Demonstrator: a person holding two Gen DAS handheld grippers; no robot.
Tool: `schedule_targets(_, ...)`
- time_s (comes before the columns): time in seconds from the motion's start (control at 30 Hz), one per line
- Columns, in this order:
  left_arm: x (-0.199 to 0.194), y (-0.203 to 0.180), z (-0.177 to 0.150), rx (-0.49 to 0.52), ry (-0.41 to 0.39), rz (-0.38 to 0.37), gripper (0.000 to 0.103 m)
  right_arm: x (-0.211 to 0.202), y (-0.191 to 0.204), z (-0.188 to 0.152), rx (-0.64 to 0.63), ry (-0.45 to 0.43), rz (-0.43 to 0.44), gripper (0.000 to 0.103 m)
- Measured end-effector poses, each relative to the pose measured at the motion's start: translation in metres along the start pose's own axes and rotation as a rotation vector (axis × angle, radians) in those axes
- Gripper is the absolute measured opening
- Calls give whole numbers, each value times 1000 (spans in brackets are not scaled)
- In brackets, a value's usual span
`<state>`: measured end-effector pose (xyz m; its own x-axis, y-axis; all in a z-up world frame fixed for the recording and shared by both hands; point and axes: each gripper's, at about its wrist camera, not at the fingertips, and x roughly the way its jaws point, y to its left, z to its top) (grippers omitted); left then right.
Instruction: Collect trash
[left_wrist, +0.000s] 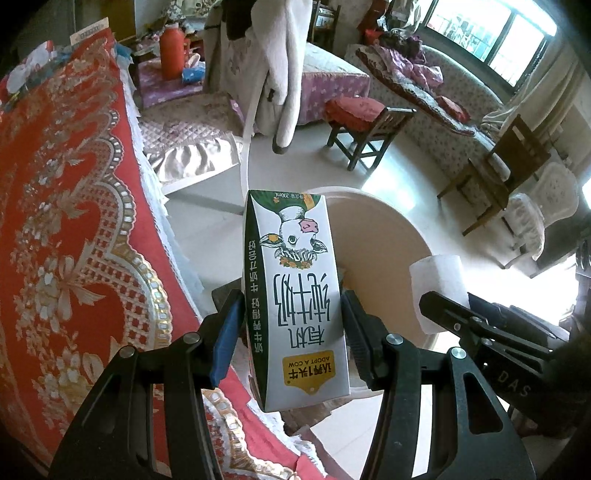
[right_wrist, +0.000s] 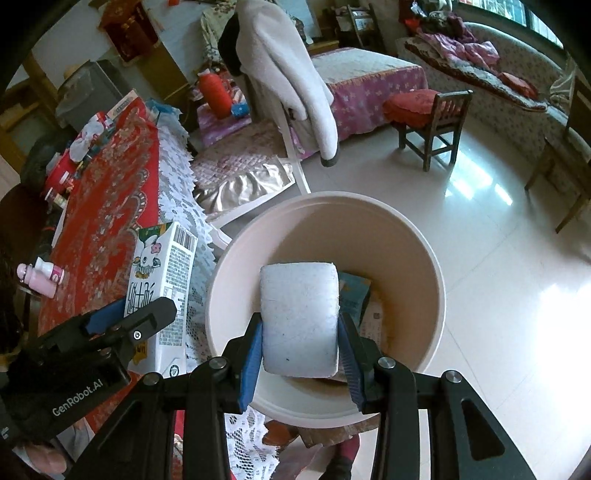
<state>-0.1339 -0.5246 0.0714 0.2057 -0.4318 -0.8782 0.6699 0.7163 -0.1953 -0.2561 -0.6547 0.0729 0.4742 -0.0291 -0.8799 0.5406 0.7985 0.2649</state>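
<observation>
The right gripper (right_wrist: 301, 350) clenches a white block (right_wrist: 299, 317) over the bin (right_wrist: 437, 291), ready to drop. The left gripper (left_wrist: 291, 328) grips a milk carton (left_wrist: 295, 295) beside the bin (awaiting its turn).

The left gripper (left_wrist: 293, 328) clamps a milk carton (left_wrist: 295, 291), its cow print upside down, above a beige bin (left_wrist: 384, 236). A red patterned tablecloth (left_wrist: 74, 240) fills the left side; the right gripper (left_wrist: 439, 306) holds a white block (left_wrist: 439, 284) nearby.
</observation>
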Motion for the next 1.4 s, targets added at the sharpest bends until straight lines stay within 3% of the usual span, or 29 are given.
schedule_targets(0.5, 8, -3, -2, -36, 13, -46, 52, 8, -12, 4, 8, 19, -5, 38)
schedule_targets(0.6, 7, -2, -2, -42, 2, -62, 53, 8, -15, 4, 17, 14, -15, 46)
schedule_targets(0.77, 5, 1, -3, -51, 1, -97, 58, 10, -19, 3, 34, 20, -17, 48)
schedule_targets(1.0, -5, -1, -6, -37, -38, -27, 58, 6, -18, -3, 33, 17, -9, 48)
schedule_targets(1.4, -47, 3, -8, 13, -150, 86, 58, -23, 4, -13, -33, -87, 14, 49)
